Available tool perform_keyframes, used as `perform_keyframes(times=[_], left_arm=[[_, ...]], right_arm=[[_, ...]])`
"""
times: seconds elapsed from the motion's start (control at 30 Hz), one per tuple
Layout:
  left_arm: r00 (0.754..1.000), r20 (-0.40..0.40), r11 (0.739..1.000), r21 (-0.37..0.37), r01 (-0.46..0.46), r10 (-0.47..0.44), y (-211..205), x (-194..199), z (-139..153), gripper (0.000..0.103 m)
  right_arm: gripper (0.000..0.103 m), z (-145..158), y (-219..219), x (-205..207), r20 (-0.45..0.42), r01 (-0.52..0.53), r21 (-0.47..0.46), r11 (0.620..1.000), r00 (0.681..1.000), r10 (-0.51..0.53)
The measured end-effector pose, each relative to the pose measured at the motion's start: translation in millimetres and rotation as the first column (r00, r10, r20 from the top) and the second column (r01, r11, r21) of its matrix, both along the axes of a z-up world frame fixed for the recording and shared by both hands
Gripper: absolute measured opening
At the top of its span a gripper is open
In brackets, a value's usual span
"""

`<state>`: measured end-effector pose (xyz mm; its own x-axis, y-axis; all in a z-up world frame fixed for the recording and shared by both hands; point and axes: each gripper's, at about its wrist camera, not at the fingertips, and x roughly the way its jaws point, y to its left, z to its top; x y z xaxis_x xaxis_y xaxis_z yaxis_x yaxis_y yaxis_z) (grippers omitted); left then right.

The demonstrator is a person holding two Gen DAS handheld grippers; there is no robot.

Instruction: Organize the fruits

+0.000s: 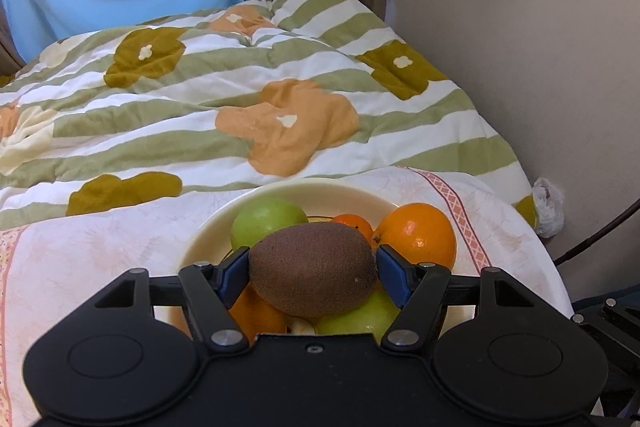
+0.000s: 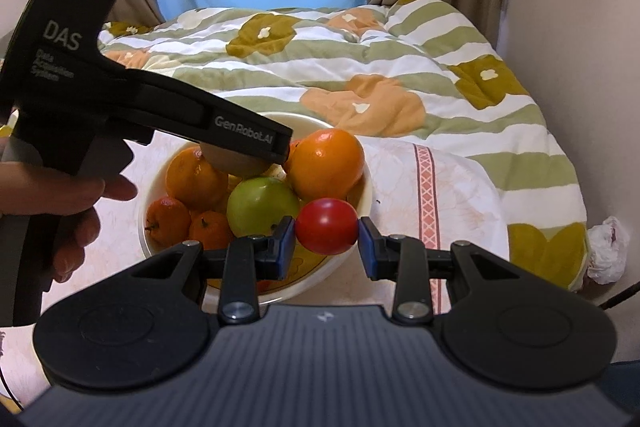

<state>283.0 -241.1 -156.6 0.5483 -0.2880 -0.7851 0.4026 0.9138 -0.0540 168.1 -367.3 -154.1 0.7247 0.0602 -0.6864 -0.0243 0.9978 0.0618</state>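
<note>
The left gripper reaches forward with its blue pads set against the two ends of a kiwi, and a hand (seen from the right wrist view) wraps its handle. The right gripper points level, its jaws clamped on a small red fruit.

left gripper hides most of the kiwi.
</note>
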Motion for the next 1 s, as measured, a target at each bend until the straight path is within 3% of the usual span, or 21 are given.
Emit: perform_keyframes(times=[0.07, 0.13, 0.57, 0.87, 0.93, 1.0], left_arm=[[1.000, 0.015, 1.000, -0.021, -0.010, 0.010, 1.1, -1.9, 3.3, 0.092], [0.999, 0.047, 0.999, -0.027, -0.026, 0.027, 3.0, -4.2, 10.1, 0.099], [0.986, 0.110, 0.992, 0.008, -0.126, 0.124, 39.3, -33.0, 37.1, 0.099], [0.961, 0.142, 0.970, 0.022, -0.241, 0.236, 69.8, -61.1, 51.9, 0.099], [0.958, 0.143, 0.967, 0.020, -0.253, 0.248, 74.6, -66.6, 53.8, 0.099], [0.955, 0.148, 0.965, 0.021, -0.261, 0.255, 79.2, -72.9, 55.2, 0.099]], right_arm=[[0.048, -1.4, -1.2, 0.2, -0.004, -0.010, 0.003, 1.000, 1.000, 0.010], [0.048, -1.9, -2.2, 0.2, -0.006, -0.020, 0.003, 1.000, 1.000, 0.020], [0.048, -12.6, -6.0, 11.5, -0.039, -0.166, -0.025, 0.986, 0.985, 0.165], [0.050, -19.3, -3.4, 23.4, -0.052, -0.269, -0.073, 0.960, 0.963, 0.266], [0.069, -19.5, -1.8, 24.3, -0.054, -0.277, -0.102, 0.955, 0.961, 0.273], [0.103, -18.9, -1.0, 22.9, -0.046, -0.271, -0.123, 0.955, 0.963, 0.267]])
